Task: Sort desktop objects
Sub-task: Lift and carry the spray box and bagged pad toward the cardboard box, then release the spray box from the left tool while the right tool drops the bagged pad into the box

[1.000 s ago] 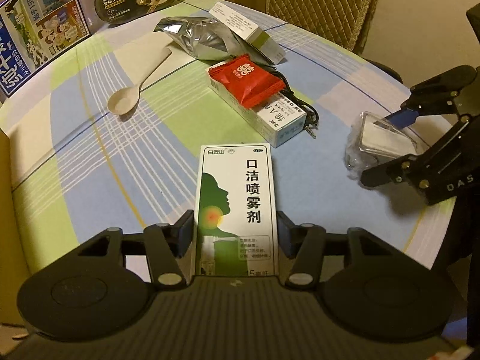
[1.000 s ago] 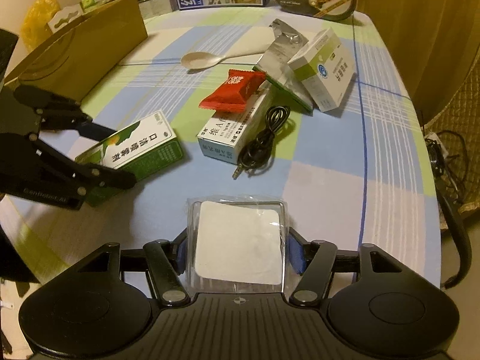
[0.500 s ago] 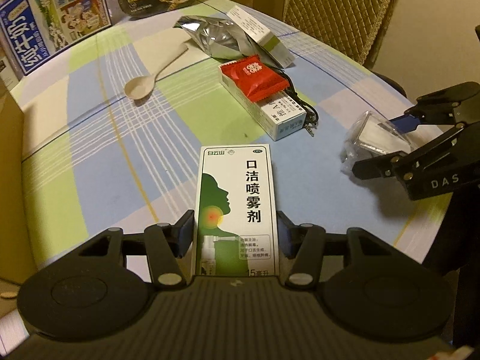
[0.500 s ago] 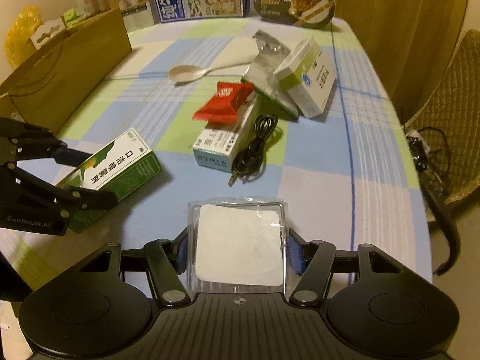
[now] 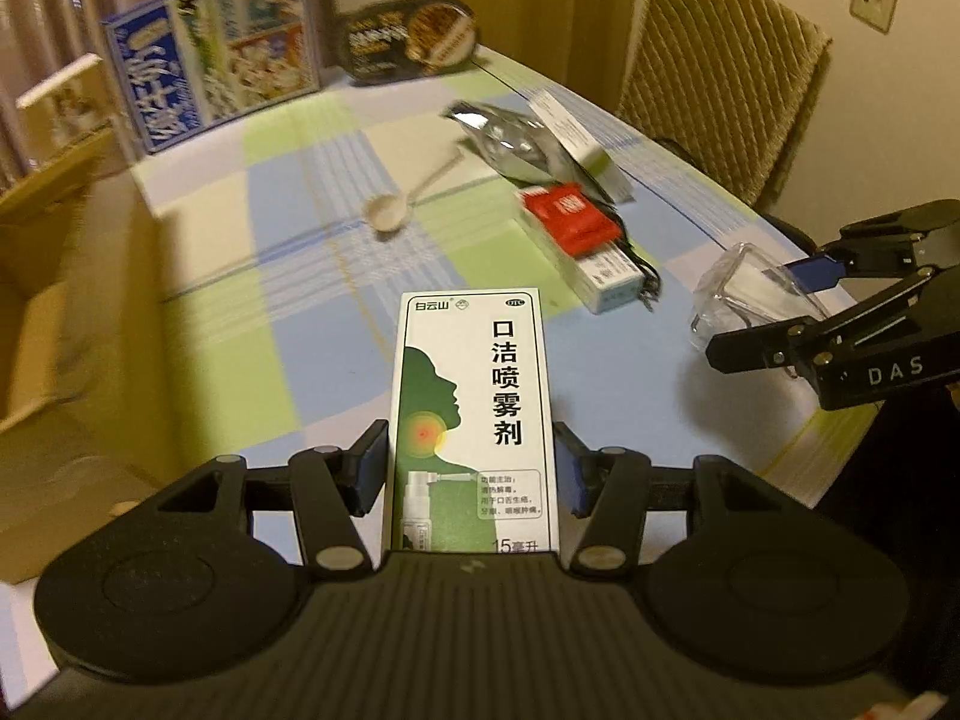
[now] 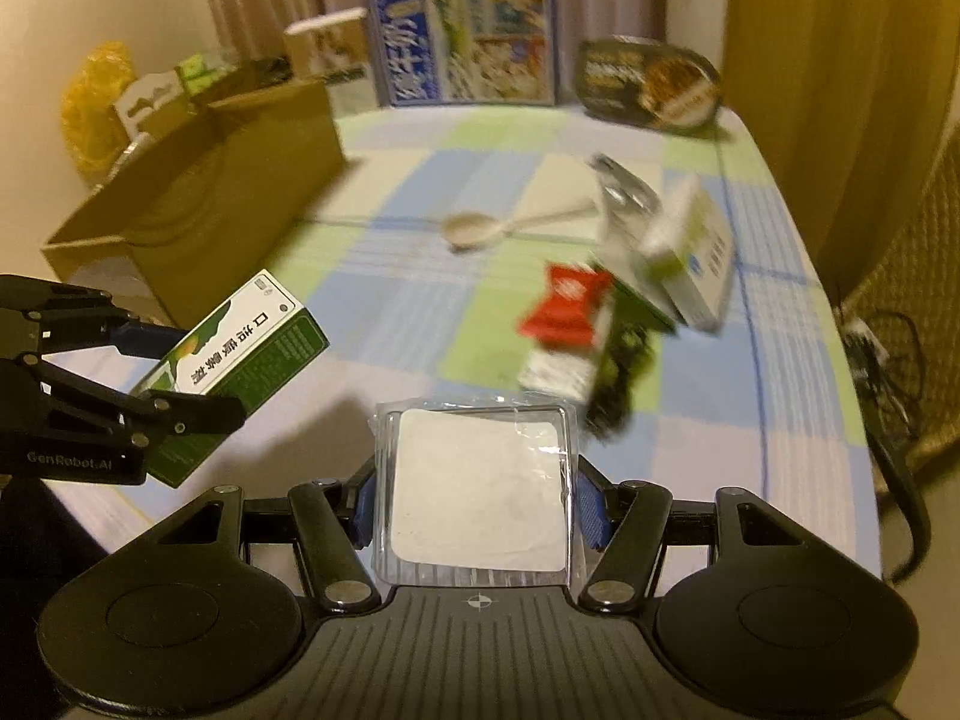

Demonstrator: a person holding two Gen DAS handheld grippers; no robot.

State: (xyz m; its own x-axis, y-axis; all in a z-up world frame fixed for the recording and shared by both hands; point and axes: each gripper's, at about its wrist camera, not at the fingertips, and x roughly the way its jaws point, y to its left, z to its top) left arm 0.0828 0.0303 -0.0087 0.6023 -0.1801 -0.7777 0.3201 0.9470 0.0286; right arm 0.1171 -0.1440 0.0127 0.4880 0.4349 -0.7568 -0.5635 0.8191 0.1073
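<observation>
The left tool clamps a green-and-white spray box between its blue pads, lifted clear of the worktop. Its face reads 白云山 at the top, 口洁喷雾剂 down the side, OTC in a small oval and 15毫升 at the bottom, beside a green head in profile with a red spot at the throat. The right tool, whose jaws have just been closing a little, grips a clear plastic packet with a white square pad inside, also held off the worktop. In the right wrist view the left tool's body carries the mark "GenRobot.AI"; in the left wrist view the right tool's body shows "DAS".

The worktop wears a cloth checked in pale blue, green and white. On it lie a pale spoon, a red snack sachet resting on a long white carton, a black cable beside that carton, a crumpled silver foil bag and a white-and-green box leaning on the bag.

At the left edge stands an open cardboard box. At the far end, a blue carton with blurred Chinese lettering stands upright, a dark oval meal tray beside it. A quilted chair stands by the worktop's right side, with curtains behind.
</observation>
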